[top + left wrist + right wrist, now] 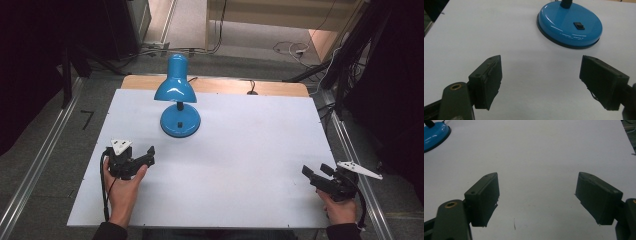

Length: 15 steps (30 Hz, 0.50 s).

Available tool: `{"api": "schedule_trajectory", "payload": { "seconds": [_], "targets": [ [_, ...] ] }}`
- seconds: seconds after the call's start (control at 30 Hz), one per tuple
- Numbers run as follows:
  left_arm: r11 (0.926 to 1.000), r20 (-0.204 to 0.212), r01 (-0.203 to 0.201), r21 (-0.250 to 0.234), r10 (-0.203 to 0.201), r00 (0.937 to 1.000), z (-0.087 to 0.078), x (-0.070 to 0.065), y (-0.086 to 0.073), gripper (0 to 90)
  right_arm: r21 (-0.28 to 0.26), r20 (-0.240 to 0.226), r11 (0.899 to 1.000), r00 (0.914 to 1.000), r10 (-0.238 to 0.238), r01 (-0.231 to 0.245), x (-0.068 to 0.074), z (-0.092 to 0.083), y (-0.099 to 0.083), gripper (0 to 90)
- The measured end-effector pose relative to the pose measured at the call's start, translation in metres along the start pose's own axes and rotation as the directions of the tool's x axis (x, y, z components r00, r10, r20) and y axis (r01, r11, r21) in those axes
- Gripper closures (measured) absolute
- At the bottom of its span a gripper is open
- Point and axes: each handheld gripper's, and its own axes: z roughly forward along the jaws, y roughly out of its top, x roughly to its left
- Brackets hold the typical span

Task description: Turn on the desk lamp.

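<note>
Meanwhile both tongs gape wide and empty over the white table [240, 150]: left gripper [541, 77] near the blue desk lamp [177, 95], right gripper [537, 195] well apart.

Lamp [177, 95]: glossy blue enamel-look shade + base, smooth, w/ highlights; black matt switch [579, 25] on base, dark rim under it. Table [240, 165]: white matt sheet, smooth, faint scuffs; wood edge at the far side. Gripper pads [491, 82]: black, matt, rubbery-looking, frayed at the edges.
</note>
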Motion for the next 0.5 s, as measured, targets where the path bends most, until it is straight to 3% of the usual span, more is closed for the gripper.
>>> {"api": "schedule_trajectory", "payload": {
  "seconds": [0.5],
  "targets": [
    [0.9999, 0.013, 0.006, -0.011, -0.006, 0.9999, 0.014, -0.006, 0.011, 20.0, 0.005, 0.002, 1.0, 1.0, 0.0, 0.0, 0.001, 0.001, 0.0, 17.4]
  ]
}}
